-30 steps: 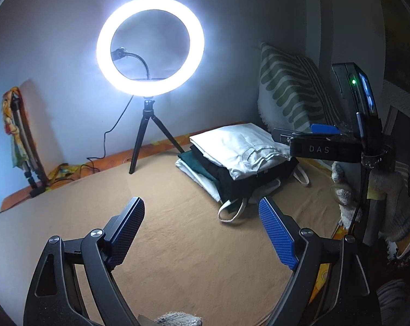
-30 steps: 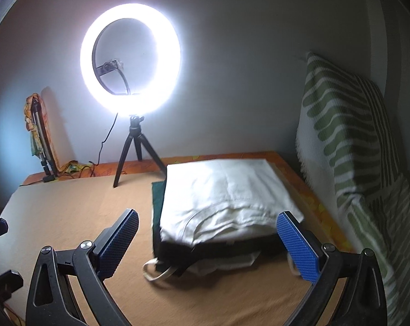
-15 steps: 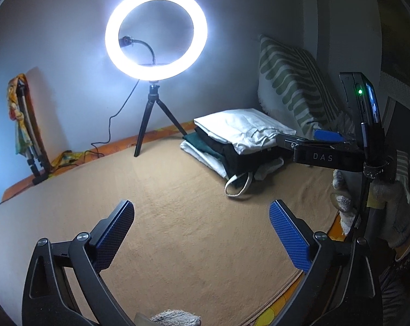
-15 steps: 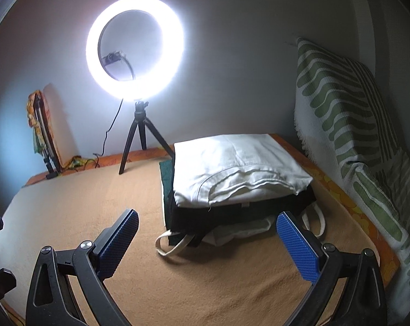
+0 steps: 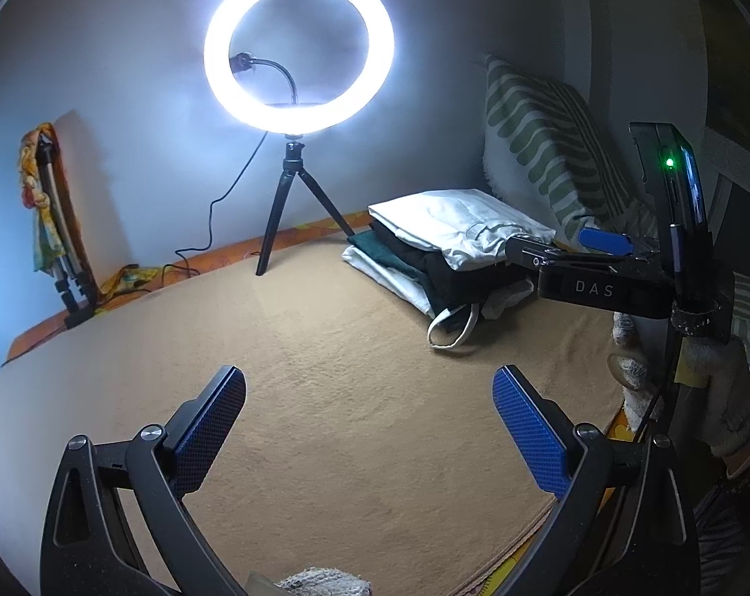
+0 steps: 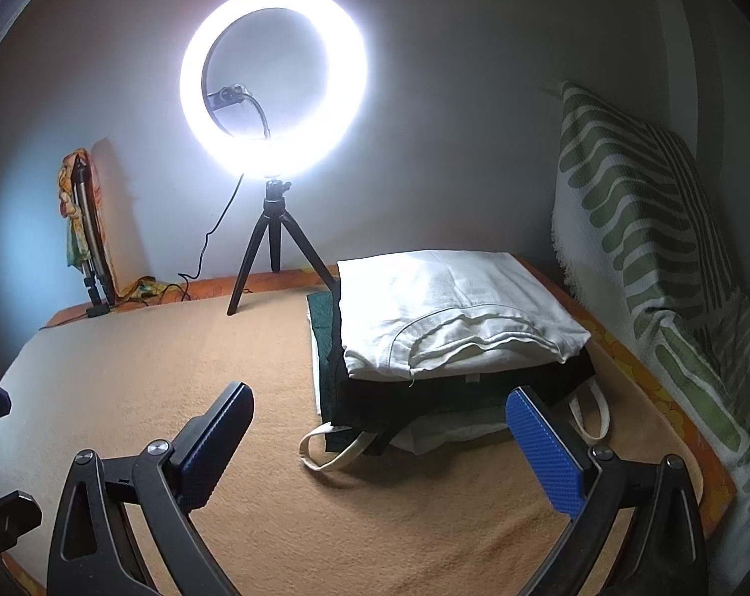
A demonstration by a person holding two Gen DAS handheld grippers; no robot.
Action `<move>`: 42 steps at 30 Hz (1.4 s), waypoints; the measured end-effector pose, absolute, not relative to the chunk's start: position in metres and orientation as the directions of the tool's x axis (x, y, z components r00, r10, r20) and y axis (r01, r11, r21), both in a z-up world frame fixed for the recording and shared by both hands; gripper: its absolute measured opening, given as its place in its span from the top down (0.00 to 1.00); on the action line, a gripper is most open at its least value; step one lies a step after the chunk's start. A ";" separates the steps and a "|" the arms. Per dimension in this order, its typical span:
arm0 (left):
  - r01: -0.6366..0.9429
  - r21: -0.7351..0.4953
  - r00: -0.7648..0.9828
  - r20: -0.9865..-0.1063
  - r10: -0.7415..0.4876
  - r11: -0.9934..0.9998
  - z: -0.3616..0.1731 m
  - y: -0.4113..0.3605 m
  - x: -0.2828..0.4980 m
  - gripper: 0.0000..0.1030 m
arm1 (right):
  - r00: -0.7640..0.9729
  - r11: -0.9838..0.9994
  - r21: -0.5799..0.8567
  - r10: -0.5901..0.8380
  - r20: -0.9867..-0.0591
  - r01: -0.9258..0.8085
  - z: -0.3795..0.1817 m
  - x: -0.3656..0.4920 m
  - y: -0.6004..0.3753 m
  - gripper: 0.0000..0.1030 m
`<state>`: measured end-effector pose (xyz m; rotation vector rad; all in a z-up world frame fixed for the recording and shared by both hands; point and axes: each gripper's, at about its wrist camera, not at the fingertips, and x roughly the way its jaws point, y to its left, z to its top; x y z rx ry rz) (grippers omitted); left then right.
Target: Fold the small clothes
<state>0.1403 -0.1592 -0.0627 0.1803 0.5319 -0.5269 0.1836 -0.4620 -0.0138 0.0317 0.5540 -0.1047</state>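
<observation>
Both claws stand wide and hold nothing: the left gripper [image 5: 370, 422] has just been opening, as has no cloth between it. The right gripper [image 6: 380, 439] hovers low in frame before the stack of folded clothes [image 6: 454, 328], centre right on the tan blanket [image 6: 151, 377].

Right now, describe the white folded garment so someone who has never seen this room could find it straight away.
Start at the glowing ring light on its tripod by the wall, then look right toward the green-striped cushion. Between them a stack of clothes sits on the tan blanket. The white folded garment is the top layer, the only pale piece lying above the black and dark green ones.
</observation>
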 end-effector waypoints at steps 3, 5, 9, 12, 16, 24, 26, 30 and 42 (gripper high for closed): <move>0.524 0.027 0.732 -0.526 -0.433 0.851 -0.062 -0.157 0.140 0.03 | 0.844 0.993 0.019 -0.090 -0.528 0.118 -0.014 0.186 -0.466 0.00; 0.523 0.028 0.733 -0.526 -0.432 0.852 -0.062 -0.157 0.140 0.03 | 0.844 0.992 0.024 -0.093 -0.528 0.125 -0.014 0.186 -0.467 0.00; 0.523 0.028 0.732 -0.526 -0.433 0.852 -0.061 -0.156 0.140 0.03 | 0.844 0.990 0.043 -0.089 -0.529 0.131 -0.015 0.186 -0.470 0.00; 0.524 0.029 0.732 -0.525 -0.433 0.851 -0.061 -0.156 0.139 0.03 | 0.843 0.991 0.038 -0.090 -0.530 0.130 -0.015 0.185 -0.469 0.00; 0.527 0.031 0.732 -0.524 -0.435 0.849 -0.060 -0.156 0.138 0.03 | 0.844 0.991 0.034 -0.092 -0.529 0.129 -0.015 0.183 -0.468 0.00; 0.529 0.031 0.734 -0.519 -0.438 0.848 -0.058 -0.156 0.138 0.03 | 0.845 0.993 0.032 -0.082 -0.529 0.117 -0.015 0.188 -0.465 0.00; 0.528 0.032 0.735 -0.519 -0.437 0.849 -0.058 -0.156 0.138 0.03 | 0.845 0.993 0.034 -0.080 -0.529 0.115 -0.015 0.188 -0.465 0.00; 0.527 0.032 0.735 -0.518 -0.437 0.849 -0.058 -0.156 0.138 0.03 | 0.845 0.993 0.035 -0.080 -0.529 0.116 -0.015 0.189 -0.465 0.00; 0.522 0.035 0.740 -0.515 -0.432 0.852 -0.055 -0.153 0.138 0.03 | 0.841 0.994 0.031 -0.072 -0.536 0.104 -0.017 0.191 -0.459 0.00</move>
